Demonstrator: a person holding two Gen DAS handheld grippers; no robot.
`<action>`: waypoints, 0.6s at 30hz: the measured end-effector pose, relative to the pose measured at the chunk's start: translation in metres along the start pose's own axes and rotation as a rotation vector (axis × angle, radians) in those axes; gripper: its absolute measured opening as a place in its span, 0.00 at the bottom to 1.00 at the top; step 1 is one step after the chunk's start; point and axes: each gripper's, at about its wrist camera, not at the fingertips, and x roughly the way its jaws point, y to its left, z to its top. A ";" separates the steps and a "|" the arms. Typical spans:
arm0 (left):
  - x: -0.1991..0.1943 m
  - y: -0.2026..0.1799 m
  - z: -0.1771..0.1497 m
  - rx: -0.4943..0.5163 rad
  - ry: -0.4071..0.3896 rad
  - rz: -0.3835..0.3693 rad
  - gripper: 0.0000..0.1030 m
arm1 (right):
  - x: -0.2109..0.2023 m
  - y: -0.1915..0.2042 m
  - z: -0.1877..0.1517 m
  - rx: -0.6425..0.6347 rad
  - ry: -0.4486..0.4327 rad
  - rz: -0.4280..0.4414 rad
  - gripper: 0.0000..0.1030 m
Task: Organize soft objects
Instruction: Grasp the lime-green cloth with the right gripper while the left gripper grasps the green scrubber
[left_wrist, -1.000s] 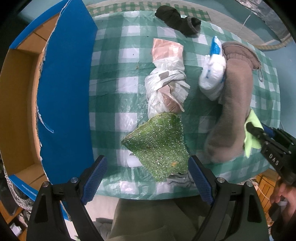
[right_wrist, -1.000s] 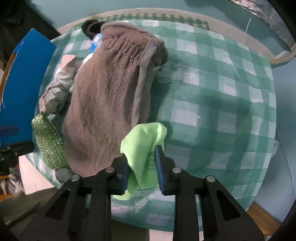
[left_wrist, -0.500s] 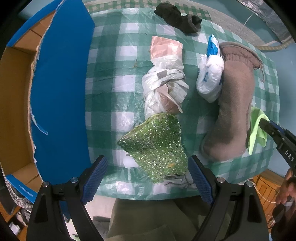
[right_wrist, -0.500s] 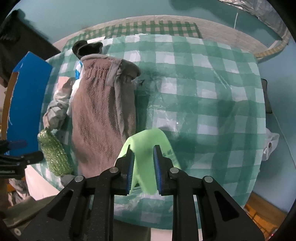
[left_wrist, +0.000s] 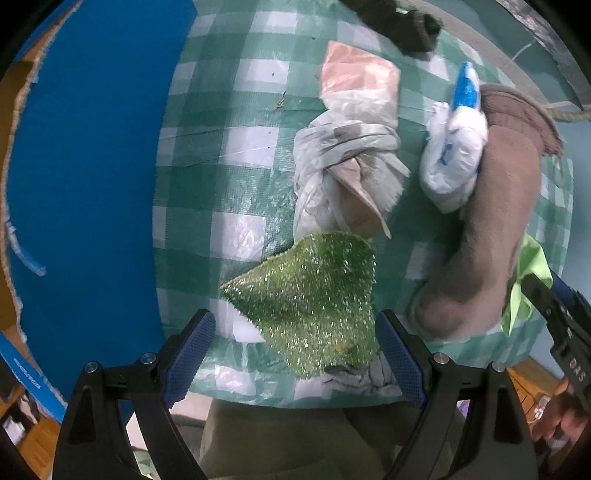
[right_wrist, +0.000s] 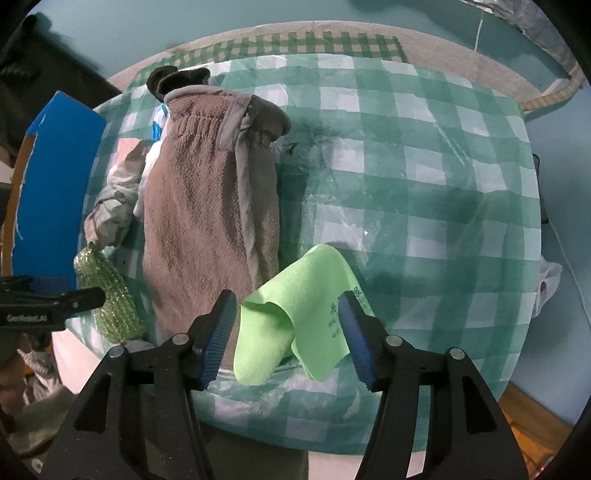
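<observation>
right claw (right_wrist: 287, 334) has just been opening, pads clear of the lime cloth (right_wrist: 295, 317) on both sides; the cloth lies loose between them, draped at the near edge of the table (right_wrist: 424, 206), touching neither pad. right beside it on the left lies the brown mitt (right_wrist: 207, 206), long and flat, its cuff toward the far side.

left claw (left_wrist: 291, 350) is spread wide and pointing down, holding nothing. the glittery green scrubber (left_wrist: 314, 299) lies between its pads, on the checked cloth, with a grey rag (left_wrist: 354, 376) peeking out under its near corner. just beyond the scrubber is a knotted plastic bag (left_wrist: 347, 162), and to the right of that a white and blue bag (left_wrist: 454, 151) tucked against the mitt. a dark sock (left_wrist: 406, 26) lies at the far edge. the blue box (left_wrist: 85, 158) stands open along the left side of the table.
</observation>
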 end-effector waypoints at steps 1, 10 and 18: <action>0.004 0.003 0.004 -0.004 0.005 0.001 0.87 | 0.001 0.000 0.001 0.002 0.002 0.003 0.57; 0.032 0.005 0.034 -0.023 0.034 0.069 0.87 | -0.002 0.003 0.006 -0.004 -0.001 0.014 0.57; 0.052 -0.006 0.042 0.008 0.055 0.041 0.66 | -0.003 -0.010 0.007 0.021 0.004 0.005 0.59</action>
